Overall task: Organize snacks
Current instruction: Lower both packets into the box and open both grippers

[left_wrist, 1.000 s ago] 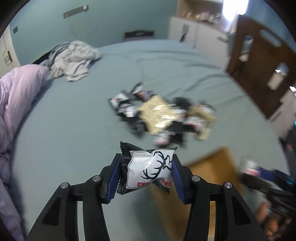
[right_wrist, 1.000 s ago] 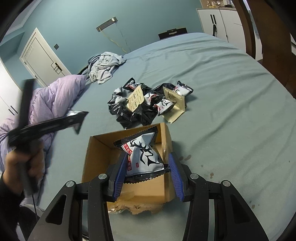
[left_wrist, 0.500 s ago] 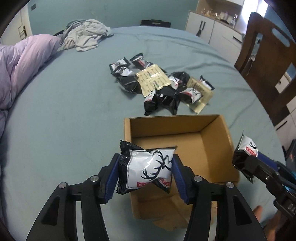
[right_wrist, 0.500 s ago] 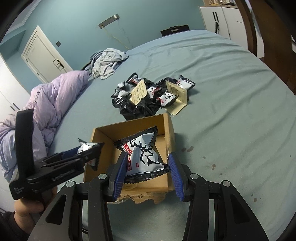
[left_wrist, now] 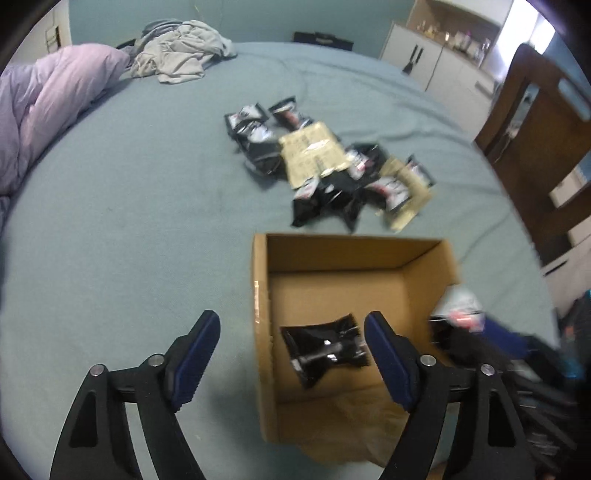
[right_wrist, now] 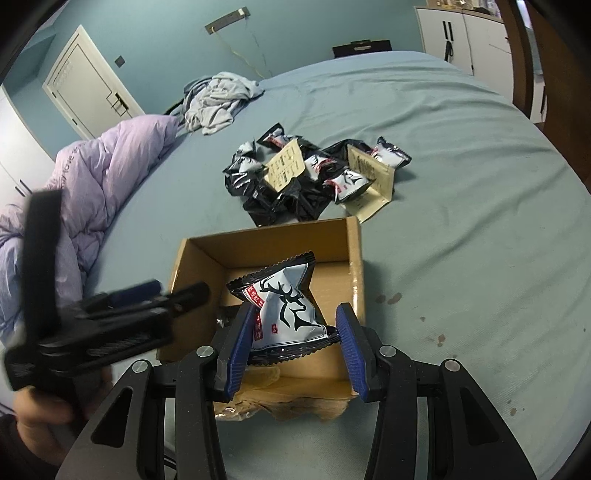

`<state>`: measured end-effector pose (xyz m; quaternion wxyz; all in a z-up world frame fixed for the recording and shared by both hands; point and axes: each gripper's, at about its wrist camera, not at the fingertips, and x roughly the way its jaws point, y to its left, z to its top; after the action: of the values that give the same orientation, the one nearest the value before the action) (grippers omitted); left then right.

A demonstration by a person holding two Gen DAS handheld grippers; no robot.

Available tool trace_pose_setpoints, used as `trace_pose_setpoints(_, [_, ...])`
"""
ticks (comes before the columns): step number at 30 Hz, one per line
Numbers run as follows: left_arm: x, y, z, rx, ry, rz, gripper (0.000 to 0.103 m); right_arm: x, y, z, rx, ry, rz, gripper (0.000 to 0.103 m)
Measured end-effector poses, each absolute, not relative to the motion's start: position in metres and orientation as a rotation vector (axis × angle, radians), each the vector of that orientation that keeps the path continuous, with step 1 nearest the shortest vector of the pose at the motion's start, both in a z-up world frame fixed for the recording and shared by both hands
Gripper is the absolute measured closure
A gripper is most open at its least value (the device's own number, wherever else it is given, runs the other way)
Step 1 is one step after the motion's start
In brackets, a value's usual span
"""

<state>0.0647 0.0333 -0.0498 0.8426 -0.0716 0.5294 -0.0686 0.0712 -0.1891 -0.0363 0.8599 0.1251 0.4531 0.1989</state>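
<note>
My left gripper [left_wrist: 291, 345], jaws just opened, has released a dark snack packet [left_wrist: 325, 349] into the cardboard box [left_wrist: 351, 254]; my right gripper [right_wrist: 295, 347] clamps a deer-print packet [right_wrist: 284, 306]

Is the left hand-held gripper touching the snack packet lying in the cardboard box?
Apart. The left wrist view shows the left hand-held gripper wide open, the snack packet below in the cardboard box.

Teal painted walls [right_wrist: 155, 33], a white panelled door [right_wrist: 86, 92], white cabinets [left_wrist: 439, 70], dark wooden chair [left_wrist: 543, 122] beside the bed's right edge
</note>
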Motion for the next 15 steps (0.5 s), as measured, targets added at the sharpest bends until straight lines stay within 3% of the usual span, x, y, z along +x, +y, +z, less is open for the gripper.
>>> trace_pose_setpoints(3, [0.054, 0.042, -0.035, -0.212, 1.082, -0.181, 0.015, 0.077, -0.183, -0.035, 0.255, 0.963, 0.416, 0.059])
trace_pose_setpoints(15, [0.062, 0.088, -0.031, -0.198, 1.074, 0.001, 0.014, 0.123, -0.135, -0.052, 0.206, 1.127, 0.385, 0.059])
